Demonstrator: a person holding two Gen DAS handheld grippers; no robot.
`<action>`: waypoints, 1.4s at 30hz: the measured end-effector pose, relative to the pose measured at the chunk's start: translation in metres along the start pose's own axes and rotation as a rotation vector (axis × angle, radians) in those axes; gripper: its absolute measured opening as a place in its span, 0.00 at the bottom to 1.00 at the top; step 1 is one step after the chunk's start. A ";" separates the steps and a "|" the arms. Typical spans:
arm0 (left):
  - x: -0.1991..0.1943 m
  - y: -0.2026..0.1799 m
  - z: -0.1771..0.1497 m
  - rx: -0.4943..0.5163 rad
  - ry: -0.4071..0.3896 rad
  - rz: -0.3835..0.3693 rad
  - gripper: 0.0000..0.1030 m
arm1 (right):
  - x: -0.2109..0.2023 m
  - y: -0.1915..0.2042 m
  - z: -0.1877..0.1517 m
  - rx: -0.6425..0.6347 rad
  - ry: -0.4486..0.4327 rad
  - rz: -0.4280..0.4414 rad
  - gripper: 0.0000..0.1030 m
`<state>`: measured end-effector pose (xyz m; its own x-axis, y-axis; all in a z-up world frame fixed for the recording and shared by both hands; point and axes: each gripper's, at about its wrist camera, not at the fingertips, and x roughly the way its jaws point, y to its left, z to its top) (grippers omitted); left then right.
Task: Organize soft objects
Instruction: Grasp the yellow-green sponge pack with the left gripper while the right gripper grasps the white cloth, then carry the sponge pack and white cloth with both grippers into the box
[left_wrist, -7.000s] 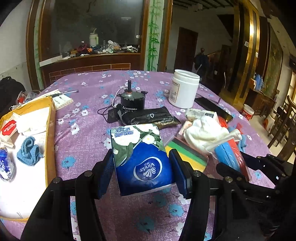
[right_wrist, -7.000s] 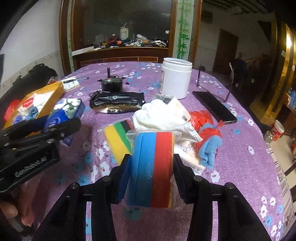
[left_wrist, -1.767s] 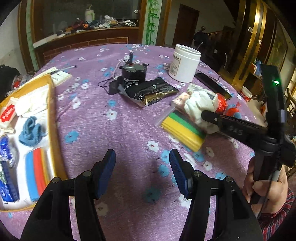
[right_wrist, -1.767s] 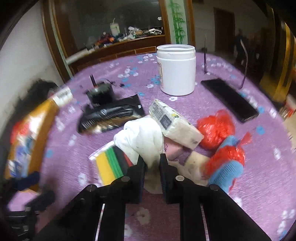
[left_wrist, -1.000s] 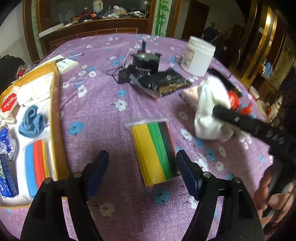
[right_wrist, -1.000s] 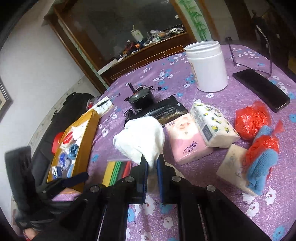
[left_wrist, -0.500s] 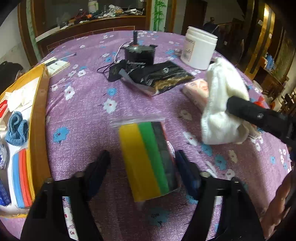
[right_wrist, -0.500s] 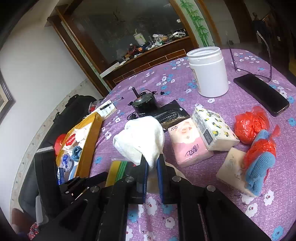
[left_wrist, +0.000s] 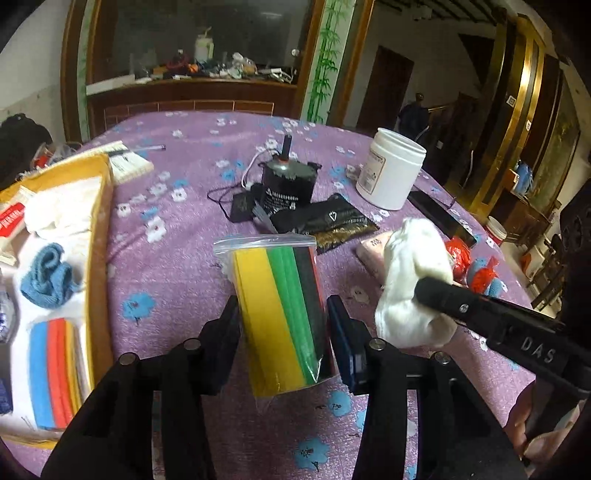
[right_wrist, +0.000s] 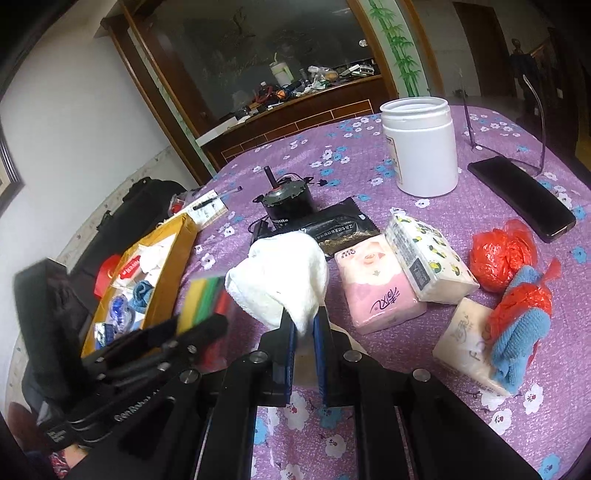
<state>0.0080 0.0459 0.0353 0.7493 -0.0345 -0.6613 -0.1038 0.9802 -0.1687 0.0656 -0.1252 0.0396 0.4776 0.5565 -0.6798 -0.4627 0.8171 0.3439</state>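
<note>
left tongs (left_wrist: 283, 328) closing on bagged sponges (left_wrist: 282, 314) (yellow, green, black), right tongs (right_wrist: 303, 328) clamped on white cloth (right_wrist: 280, 280)

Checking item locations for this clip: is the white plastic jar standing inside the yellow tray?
No, the white plastic jar stands on the purple floral tablecloth across the table from the yellow tray.

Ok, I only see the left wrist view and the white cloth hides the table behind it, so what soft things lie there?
Observer: Two tissue packs side by side, a pink pack and a lemon-printed pack.
Operator: Anything beyond them?
Observer: A pale pack, with a blue cloth in red plastic lying on it.
Operator: Is the right gripper's hold good?
Observer: The right gripper is shut on the white cloth's lower corner.
</note>
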 end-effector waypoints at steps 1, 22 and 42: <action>0.000 0.000 0.001 0.005 -0.005 0.001 0.42 | 0.001 0.001 0.000 -0.006 0.004 -0.003 0.10; -0.018 -0.014 0.000 0.083 -0.079 0.119 0.42 | -0.005 0.011 -0.003 -0.048 -0.018 0.016 0.10; -0.075 0.037 0.011 0.005 -0.174 0.204 0.43 | -0.009 0.020 -0.004 -0.078 -0.037 0.049 0.10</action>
<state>-0.0450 0.0864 0.0865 0.8143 0.1971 -0.5460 -0.2611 0.9644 -0.0414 0.0490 -0.1143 0.0502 0.4794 0.6018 -0.6387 -0.5423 0.7754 0.3235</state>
